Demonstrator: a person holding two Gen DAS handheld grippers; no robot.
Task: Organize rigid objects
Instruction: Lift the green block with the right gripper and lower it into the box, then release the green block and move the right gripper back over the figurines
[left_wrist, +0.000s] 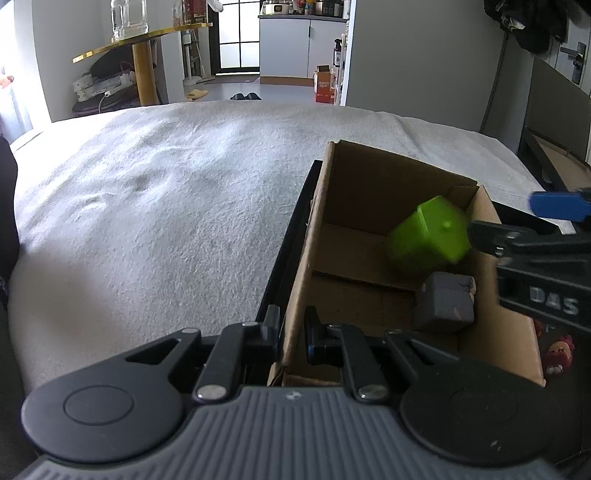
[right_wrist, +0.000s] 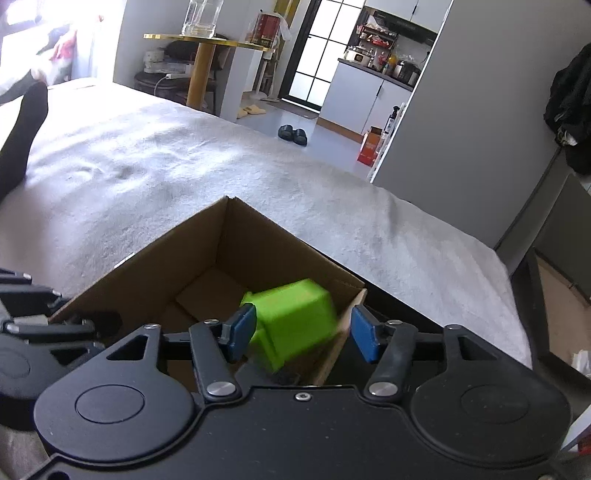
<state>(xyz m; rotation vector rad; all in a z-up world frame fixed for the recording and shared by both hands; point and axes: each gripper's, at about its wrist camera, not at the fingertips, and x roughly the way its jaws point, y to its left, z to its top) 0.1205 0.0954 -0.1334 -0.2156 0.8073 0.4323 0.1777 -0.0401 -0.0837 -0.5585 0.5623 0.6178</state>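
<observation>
An open cardboard box (left_wrist: 306, 258) stands on the white bed cover. My left gripper (left_wrist: 292, 326) is shut on the box's near-left wall, one finger outside and one inside. A grey block (left_wrist: 443, 302) lies on the box floor. A bright green block (right_wrist: 295, 317), tilted and blurred, hangs inside the box (right_wrist: 258, 243) between the blue pads (right_wrist: 364, 338) of my right gripper (right_wrist: 303, 334). The jaws stand wider than the block, and the right pad is clear of it. In the left wrist view the green block (left_wrist: 430, 236) is just off the right gripper's black fingertip.
The box sits against a black frame (left_wrist: 291, 236). White bed cover (left_wrist: 166, 203) spreads left and beyond. A red figurine (left_wrist: 557, 354) lies right of the box. A person's dark-socked foot (right_wrist: 22, 122) rests at far left. A gold table (right_wrist: 207, 40) stands past the bed.
</observation>
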